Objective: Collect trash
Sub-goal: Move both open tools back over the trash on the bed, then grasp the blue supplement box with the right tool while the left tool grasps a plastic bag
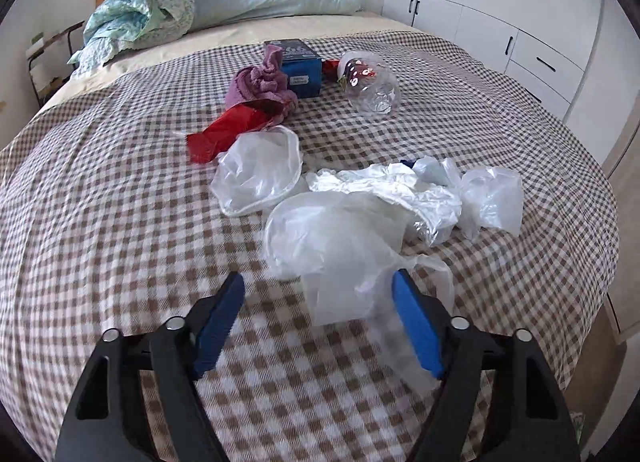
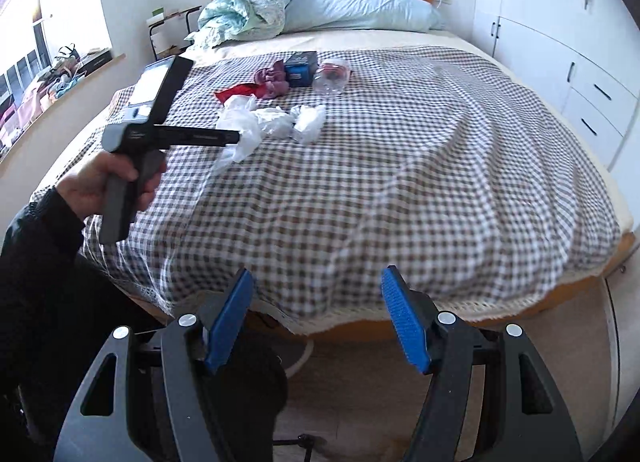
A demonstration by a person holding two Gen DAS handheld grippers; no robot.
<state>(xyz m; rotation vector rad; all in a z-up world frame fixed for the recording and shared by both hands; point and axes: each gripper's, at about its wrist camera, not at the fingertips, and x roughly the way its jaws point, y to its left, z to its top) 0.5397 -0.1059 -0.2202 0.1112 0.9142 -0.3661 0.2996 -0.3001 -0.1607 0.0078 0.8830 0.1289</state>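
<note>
1. While the left gripper (image 1: 318,282) hangs at the lower centre, its jaws gape, released, a thin white plastic bag (image 1: 340,246) just beyond.
2. Upper centre: a dark blue cardboard box (image 1: 300,68), its label unreadable.
3. Right gripper (image 2: 316,278): jaws apart, grasping nothing.

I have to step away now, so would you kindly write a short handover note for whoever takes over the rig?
Left gripper: open, a clear plastic bag hangs off its right pad, not pinched.
Right gripper: open, empty, at the foot of the bed.
Trash mid-bed: crumpled plastic wraps, red wrapper, clear bottle, beside a purple cloth and blue box.
Done: nothing visibly bagged.
Left: all of it.
</note>
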